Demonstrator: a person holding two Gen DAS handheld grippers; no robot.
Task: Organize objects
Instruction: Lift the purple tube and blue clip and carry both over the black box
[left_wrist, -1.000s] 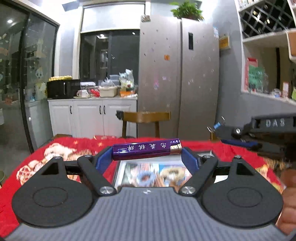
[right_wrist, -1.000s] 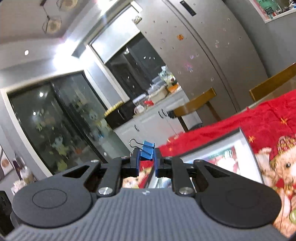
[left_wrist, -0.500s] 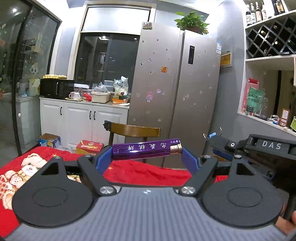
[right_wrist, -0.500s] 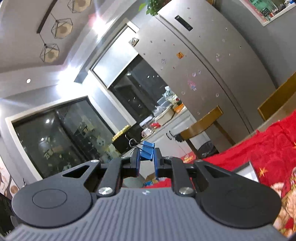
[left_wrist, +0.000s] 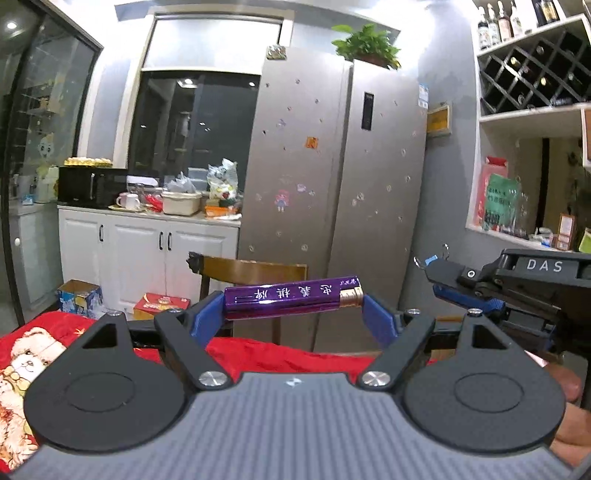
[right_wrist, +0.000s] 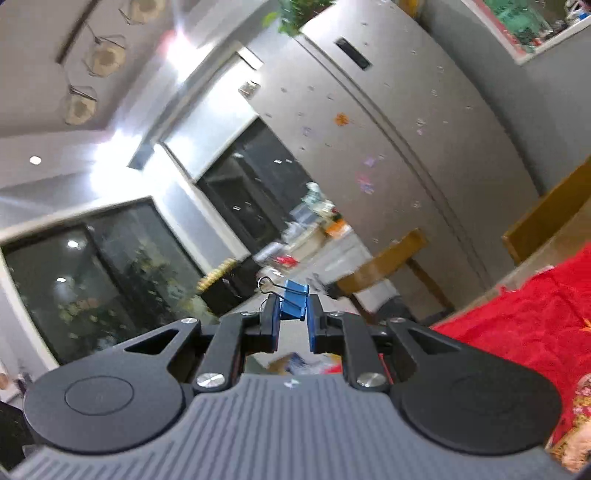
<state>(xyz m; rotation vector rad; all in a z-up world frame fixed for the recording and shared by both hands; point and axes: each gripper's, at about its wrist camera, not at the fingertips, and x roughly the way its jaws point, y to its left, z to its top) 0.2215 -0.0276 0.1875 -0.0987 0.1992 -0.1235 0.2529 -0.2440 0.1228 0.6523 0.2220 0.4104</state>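
Now that both grippers have lifted away from the red tablecloth (left_wrist: 280, 356), the left gripper (left_wrist: 293, 308) holds a purple lighter (left_wrist: 288, 301) crosswise between wide fingers, the right gripper (right_wrist: 291, 314) pinches a blue binder clip (right_wrist: 293, 301), both apparently being carried elsewhere.

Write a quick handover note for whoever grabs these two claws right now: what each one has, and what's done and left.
Left claw: clamped endwise on a purple tube, held crosswise above the red tablecloth.
Right claw: shut on a blue binder clip, wire handles pointing forward; it also shows to the right in the left view.
Done: both things picked up and carried in the air.
Left: set each one down where it belongs. No tray or box is in view now, so find the drop spot first.
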